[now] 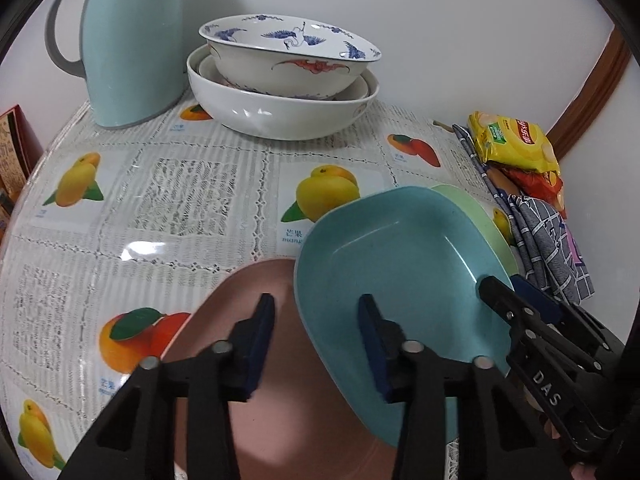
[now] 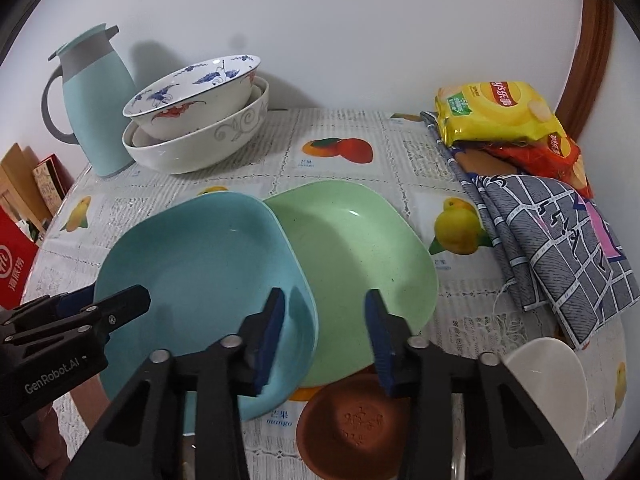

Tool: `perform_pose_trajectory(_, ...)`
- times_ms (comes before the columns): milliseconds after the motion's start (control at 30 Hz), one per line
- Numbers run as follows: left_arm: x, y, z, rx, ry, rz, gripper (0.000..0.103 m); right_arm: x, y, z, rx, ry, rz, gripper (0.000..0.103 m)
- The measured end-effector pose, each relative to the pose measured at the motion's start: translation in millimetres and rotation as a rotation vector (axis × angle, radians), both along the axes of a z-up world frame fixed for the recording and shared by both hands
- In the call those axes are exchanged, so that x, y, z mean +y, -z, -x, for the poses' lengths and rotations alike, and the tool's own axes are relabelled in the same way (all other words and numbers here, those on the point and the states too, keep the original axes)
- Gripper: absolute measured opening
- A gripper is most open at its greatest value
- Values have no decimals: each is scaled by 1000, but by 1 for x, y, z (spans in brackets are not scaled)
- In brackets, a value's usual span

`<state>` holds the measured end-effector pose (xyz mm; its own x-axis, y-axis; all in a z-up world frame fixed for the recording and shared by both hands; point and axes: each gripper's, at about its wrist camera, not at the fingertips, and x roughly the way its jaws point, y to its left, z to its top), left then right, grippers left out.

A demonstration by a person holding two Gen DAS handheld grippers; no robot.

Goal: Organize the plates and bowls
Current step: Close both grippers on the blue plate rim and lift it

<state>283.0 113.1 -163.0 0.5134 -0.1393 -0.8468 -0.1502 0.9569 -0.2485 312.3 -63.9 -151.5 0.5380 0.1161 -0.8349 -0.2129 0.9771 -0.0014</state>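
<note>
Left gripper hangs low, jaws apart, one finger over the pink plate, the other over the blue plate at centre-right. Right gripper, jaws apart too, straddles that blue plate's rim where it overlaps the green plate. On the tabletop, upper left, stacked bowls sit beside a thermos jug. Only the right wrist view shows the brown saucer and white dish at the bottom; only the left wrist view shows the pink plate.
</note>
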Motion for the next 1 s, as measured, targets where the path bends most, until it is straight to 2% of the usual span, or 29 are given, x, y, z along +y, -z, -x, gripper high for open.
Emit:
perform_pose_trajectory(100, -1, 1, -2, 3, 17, 28, 19, 2, 4, -2, 13, -2, 0, 17)
perform_pose_trajectory(167, -2, -1, -2, -2, 14, 20, 16, 2, 5, -1, 21, -5, -18, 12)
perform_pose_trajectory(367, -3, -15, 7, -31, 15, 29, 15, -2, -2, 7, 7, 12, -26, 12)
perform_pose_trajectory(667, -6, -52, 34, -102, 32, 51, 15, -7, -43, 37, -57, 31, -26, 11)
perform_pose_trajectory(1000, -10, -75, 65, -133, 44, 47, 15, -14, -71, 72, -93, 52, -33, 11)
